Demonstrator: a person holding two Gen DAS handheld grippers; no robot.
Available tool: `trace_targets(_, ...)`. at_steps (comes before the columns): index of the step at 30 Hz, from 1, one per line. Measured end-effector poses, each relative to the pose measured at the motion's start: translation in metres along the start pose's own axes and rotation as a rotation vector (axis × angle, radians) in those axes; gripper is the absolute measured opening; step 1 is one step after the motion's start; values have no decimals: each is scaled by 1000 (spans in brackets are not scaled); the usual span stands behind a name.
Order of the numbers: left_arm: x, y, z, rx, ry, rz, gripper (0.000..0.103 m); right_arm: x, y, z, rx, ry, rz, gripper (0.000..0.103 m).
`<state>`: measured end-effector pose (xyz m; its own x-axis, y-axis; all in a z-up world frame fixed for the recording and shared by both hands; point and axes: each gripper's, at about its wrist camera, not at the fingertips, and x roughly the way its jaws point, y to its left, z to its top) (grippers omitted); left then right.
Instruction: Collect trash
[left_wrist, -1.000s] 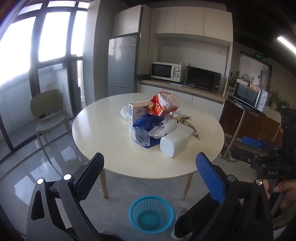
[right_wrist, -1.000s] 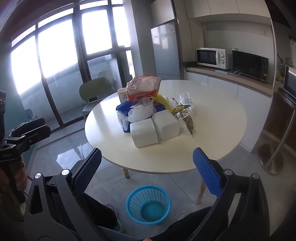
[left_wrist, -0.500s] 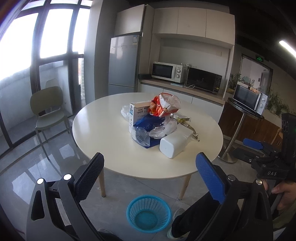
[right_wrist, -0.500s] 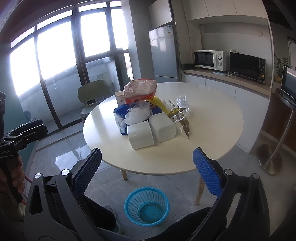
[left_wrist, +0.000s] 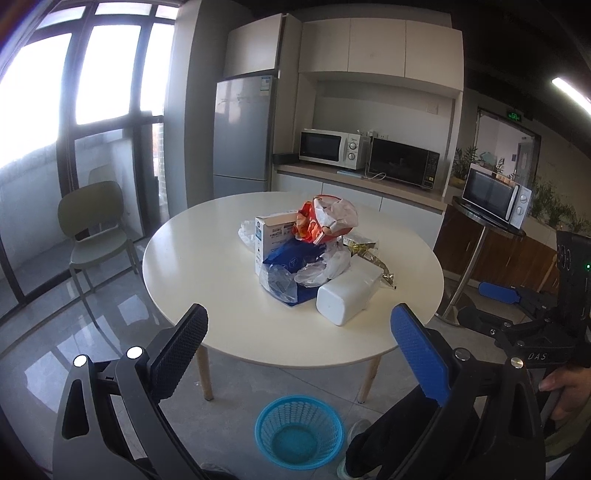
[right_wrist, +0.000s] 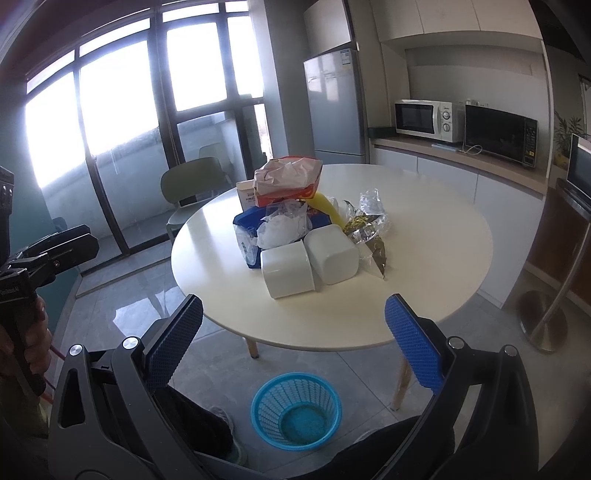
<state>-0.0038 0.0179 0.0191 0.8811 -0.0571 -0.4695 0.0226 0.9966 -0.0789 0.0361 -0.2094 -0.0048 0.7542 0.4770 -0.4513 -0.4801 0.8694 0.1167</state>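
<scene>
Trash (left_wrist: 314, 254) lies heaped at the middle of a round white table (left_wrist: 207, 266): a white carton (left_wrist: 271, 236) standing at the back, an orange snack bag (left_wrist: 325, 218) on top, a blue bag (left_wrist: 295, 258) and clear plastic under it, foil wrappers (right_wrist: 369, 229) to one side, and two white foam boxes (right_wrist: 308, 260) side by side at the front, touching each other. A blue mesh basket (left_wrist: 299, 430) stands on the grey floor just in front of the table, near the person's shoes. Both tools hang well back from the pile. The left gripper (left_wrist: 299, 350) has its fingers spread wide and grasps nothing. The right gripper (right_wrist: 295, 343) is likewise released, holding nothing. A green chair (left_wrist: 92, 225) stands by the window.
</scene>
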Motion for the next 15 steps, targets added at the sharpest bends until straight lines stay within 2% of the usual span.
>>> trace_targets(9,11,0,9,-11,-3,-42,97,7,-9,9,-26,34,-52,94)
trace_targets(15,22,-1,21,-14,-16,-46,97,21,-30,16,0,56,-73,94)
